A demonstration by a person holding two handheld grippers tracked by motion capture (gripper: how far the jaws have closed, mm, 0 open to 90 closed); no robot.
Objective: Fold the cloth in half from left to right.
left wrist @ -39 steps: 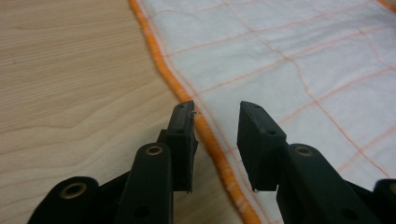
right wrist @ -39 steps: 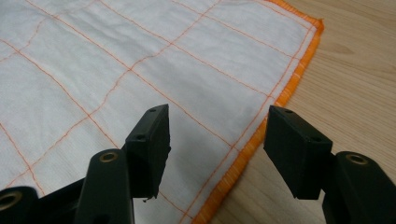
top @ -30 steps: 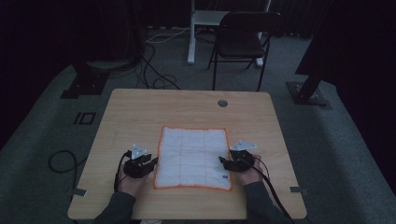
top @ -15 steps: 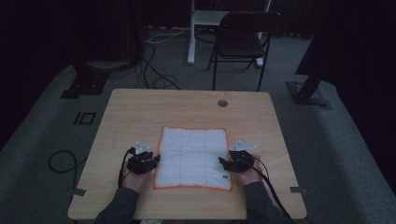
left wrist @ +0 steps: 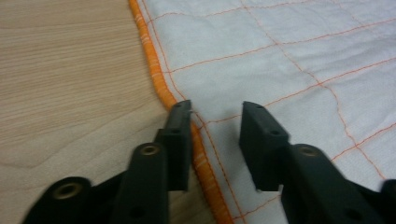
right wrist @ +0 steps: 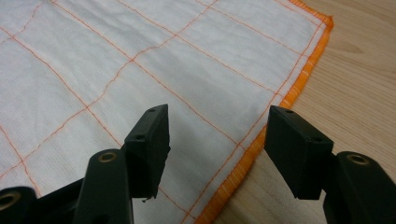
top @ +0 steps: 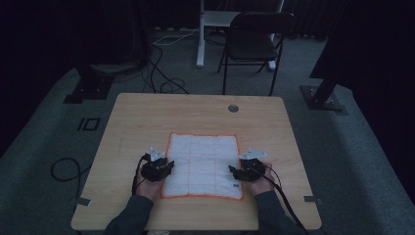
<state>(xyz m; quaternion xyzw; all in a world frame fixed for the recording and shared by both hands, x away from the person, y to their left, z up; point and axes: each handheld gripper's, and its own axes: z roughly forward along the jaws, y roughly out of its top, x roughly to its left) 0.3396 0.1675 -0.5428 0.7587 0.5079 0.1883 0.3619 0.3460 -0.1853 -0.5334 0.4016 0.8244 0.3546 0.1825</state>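
Left gripper view puts my left gripper [left wrist: 215, 108] straddling the near left hem of the white quilted cloth with orange stitching and an orange border [left wrist: 289, 56]: one jaw rests by the hem on the table side, the other over the white field. These jaws have just been closing, yet the pads do not press on the fabric, so nothing is held. Right gripper view shows my right gripper [right wrist: 219, 119] gaping wide over the opposite orange edge, one jaw above the cloth, one above the light wooden table [right wrist: 364, 70], also unpinched. From the high view the cloth [top: 203, 164] lies flat and spread on the near half of the table [top: 147, 112], both grippers [top: 164, 166] [top: 240, 172] at its near side edges. I judge it light, limp and thin, likely to sag and fold once lifted; the thick hem looks the best place to pinch. Beyond the table stands a dark chair [top: 254, 39].
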